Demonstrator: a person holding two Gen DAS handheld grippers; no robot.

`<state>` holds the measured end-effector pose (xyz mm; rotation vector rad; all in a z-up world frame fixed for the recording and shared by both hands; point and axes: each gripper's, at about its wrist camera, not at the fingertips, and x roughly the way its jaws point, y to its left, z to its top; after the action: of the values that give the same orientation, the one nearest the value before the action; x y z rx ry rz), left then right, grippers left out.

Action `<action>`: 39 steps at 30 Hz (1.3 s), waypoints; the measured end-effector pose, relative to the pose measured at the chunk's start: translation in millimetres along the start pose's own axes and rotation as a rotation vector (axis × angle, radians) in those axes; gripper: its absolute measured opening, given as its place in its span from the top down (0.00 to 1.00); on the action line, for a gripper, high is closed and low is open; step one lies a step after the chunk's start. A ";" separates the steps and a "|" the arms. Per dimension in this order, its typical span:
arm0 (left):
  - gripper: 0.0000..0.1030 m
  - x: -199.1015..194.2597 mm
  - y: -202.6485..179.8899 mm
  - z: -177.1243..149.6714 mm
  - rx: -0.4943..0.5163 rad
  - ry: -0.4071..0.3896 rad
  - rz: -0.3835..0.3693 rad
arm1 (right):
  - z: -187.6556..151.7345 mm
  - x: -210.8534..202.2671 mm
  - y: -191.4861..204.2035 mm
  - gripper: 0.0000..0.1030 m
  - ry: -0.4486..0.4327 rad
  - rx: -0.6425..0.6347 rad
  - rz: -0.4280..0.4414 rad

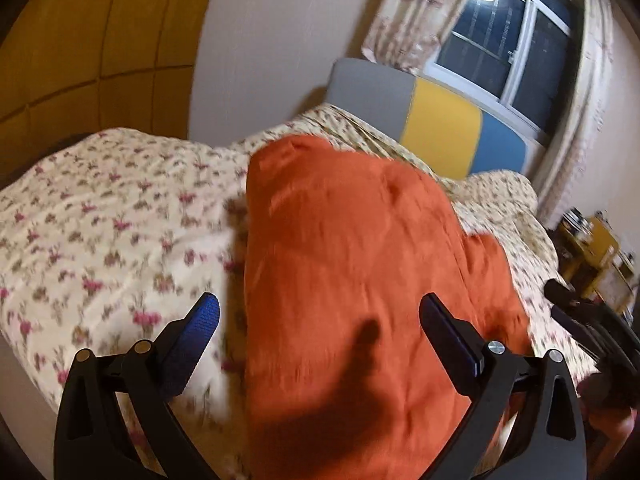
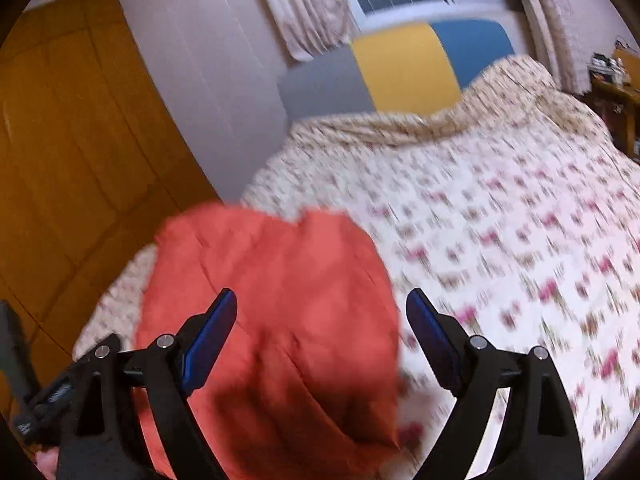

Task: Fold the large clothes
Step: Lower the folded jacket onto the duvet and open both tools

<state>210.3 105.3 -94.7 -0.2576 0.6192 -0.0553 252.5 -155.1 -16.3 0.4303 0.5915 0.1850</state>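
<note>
Open floral bedspread at 9 o'clock of the orange garment, and wide bare spread at 3 o'clock. Headboard blocks 12 o'clock. Wooden wardrobe walls off 9 o'clock past the bed edge. Cluttered shelf, blurred, probably crowds 3 o'clock.
</note>
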 end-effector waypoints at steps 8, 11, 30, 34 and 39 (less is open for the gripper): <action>0.04 58.4 -21.9 51.2 0.010 0.038 0.086 | 34.4 85.8 60.9 0.49 0.111 -0.150 0.016; 0.04 87.7 -27.8 59.1 0.061 0.057 0.149 | 31.6 118.8 62.3 0.51 0.165 -0.203 -0.036; 0.03 173.2 -9.3 45.2 0.006 0.135 0.180 | 8.3 194.3 26.2 0.51 0.253 -0.123 -0.015; 0.03 168.9 -10.9 42.8 0.018 0.116 0.181 | 4.9 187.7 25.0 0.50 0.233 -0.115 -0.006; 0.03 147.3 -14.6 35.0 0.038 0.084 0.162 | -0.9 168.7 28.7 0.44 0.191 -0.140 -0.039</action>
<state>350.9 80.0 -147.1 -0.1686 0.7197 0.0780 388.4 -80.3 -88.3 0.2667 0.7691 0.2304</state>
